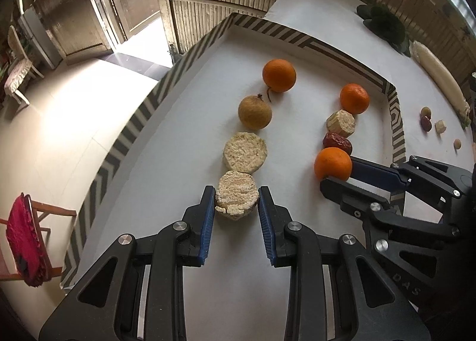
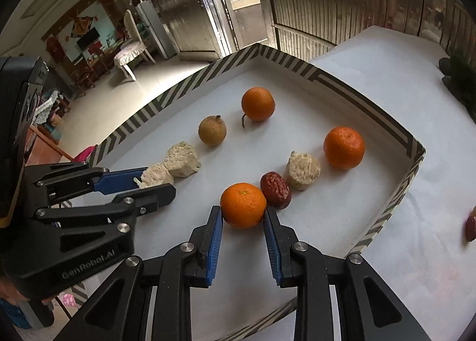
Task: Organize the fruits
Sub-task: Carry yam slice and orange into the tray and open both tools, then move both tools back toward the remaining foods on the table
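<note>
Left gripper point(image 1: 236, 202) is clamped on a pale chunk point(image 1: 236, 196); right gripper point(image 2: 242, 217) is clamped on a tangerine point(image 2: 243, 204); both rest in the tray point(image 1: 134, 121).

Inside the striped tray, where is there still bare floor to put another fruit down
Bare floor lies between the two fruit rows, beyond the top orange toward the far striped wall, and nearest the cameras behind both grippers. It is crowded where the red date touches its neighbours, and around the pale chunks on the left.
</note>
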Tool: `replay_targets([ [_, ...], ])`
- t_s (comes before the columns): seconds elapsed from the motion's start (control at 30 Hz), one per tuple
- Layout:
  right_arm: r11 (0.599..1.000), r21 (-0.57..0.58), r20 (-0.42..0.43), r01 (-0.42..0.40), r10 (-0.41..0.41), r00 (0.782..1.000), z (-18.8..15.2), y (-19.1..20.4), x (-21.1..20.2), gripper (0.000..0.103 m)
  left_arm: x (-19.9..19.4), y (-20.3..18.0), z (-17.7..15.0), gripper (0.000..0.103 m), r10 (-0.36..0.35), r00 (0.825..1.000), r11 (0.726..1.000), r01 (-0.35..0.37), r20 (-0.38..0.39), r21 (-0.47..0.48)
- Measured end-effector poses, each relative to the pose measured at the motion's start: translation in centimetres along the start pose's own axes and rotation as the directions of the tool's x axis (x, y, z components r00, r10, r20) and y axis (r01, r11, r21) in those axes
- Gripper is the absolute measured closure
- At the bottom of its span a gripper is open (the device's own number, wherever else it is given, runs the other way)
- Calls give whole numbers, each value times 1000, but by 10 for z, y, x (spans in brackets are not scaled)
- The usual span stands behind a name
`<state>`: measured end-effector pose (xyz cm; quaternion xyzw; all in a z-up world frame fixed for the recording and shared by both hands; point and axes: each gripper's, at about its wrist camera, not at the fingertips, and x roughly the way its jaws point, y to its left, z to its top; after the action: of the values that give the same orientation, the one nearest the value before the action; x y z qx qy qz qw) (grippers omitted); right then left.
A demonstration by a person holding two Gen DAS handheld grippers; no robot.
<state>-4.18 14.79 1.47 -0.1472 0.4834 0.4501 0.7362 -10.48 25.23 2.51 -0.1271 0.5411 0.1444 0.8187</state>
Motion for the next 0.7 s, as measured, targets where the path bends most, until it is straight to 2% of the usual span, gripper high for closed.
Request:
replay_targets([
  [0.23,1000,-12,-4,7,-7,1000,-2,0,-4,75,2,3,3,73,-12,1000,1000,12,-8,-14],
  [0.27,1000,-13,-4,7,-8,1000,-2,1,-4,74,3,2,3,68,-12,1000,1000,12,-12,-14],
  [0.3,1000,-16,-5,9,-9,1000,-2,1,-6,73,2,2,3,58,-10,1000,1000,10,-14,-15],
  [0.37,1000,-23,-3,11,-11,1000,-2,4,-8,69,2,2,3,45,-1,1000,1000,1,-14,-25],
  [0.7,999,11,81,35,-36,996,-5,-8,-46,68,-20,-7,6,44,13,1000,1000,-12,28,-26],
])
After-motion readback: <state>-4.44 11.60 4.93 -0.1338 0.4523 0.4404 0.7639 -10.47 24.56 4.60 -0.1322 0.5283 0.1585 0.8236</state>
